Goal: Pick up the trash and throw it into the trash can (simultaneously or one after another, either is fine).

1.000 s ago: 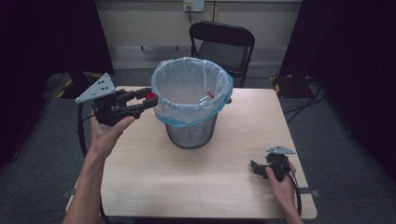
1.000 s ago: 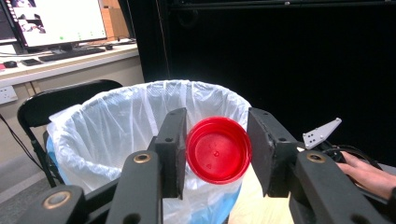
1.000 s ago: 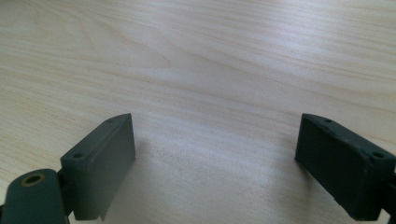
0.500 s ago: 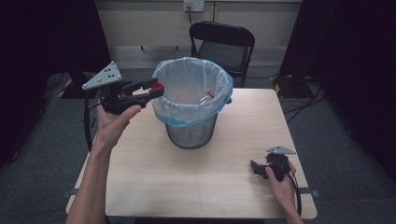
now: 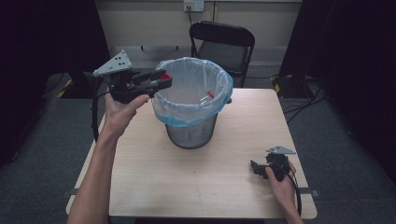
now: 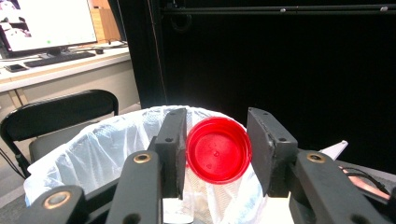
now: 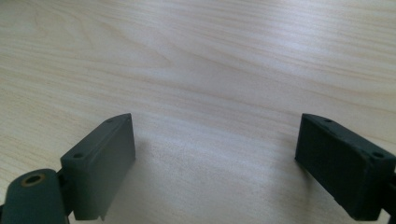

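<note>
Left gripper (image 5: 161, 80) clamped a red cap (image 6: 218, 149) at the bin (image 5: 191, 88) rim, carry step. Next move likely needed it over the liner, then release. Right gripper (image 5: 256, 167) sat spread wide, holding nothing, on the table (image 5: 187, 182).

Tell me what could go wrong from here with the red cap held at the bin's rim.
1. The red cap is pinched only at its edges by the left tool, right at the near rim of the bin; released now, it might clip the rim and drop onto the table.
2. The liner bag sits loosely over the rim; the tool could snag it and tug the bin.
</note>
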`<move>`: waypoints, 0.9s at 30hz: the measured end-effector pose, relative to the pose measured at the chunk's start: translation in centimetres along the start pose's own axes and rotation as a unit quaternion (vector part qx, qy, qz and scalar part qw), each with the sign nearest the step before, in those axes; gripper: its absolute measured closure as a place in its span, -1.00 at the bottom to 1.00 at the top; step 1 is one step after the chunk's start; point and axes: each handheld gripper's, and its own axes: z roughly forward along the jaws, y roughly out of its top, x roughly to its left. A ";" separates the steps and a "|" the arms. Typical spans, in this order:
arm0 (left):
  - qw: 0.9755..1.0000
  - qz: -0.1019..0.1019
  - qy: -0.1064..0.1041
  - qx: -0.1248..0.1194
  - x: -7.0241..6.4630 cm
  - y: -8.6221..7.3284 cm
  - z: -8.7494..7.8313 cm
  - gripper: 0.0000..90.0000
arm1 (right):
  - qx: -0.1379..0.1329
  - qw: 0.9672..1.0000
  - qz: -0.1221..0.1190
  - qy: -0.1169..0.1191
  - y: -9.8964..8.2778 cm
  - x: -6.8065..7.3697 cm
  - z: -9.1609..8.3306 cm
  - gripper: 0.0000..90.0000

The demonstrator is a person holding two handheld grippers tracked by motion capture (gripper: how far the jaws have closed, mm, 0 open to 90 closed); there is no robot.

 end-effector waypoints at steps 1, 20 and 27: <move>1.000 0.000 0.000 0.003 0.2 0.0 0.2 0.32 | 0.000 1.000 0.000 0.000 0.0 0.0 0.0 -0.76; 0.999 -0.022 -0.010 0.035 1.9 -1.0 5.5 0.32 | 0.000 1.000 0.000 0.000 0.0 0.0 0.0 -0.76; 0.998 -0.025 0.000 0.053 2.7 -1.3 6.4 0.32 | 0.000 1.000 0.000 0.000 0.0 0.0 0.0 -0.76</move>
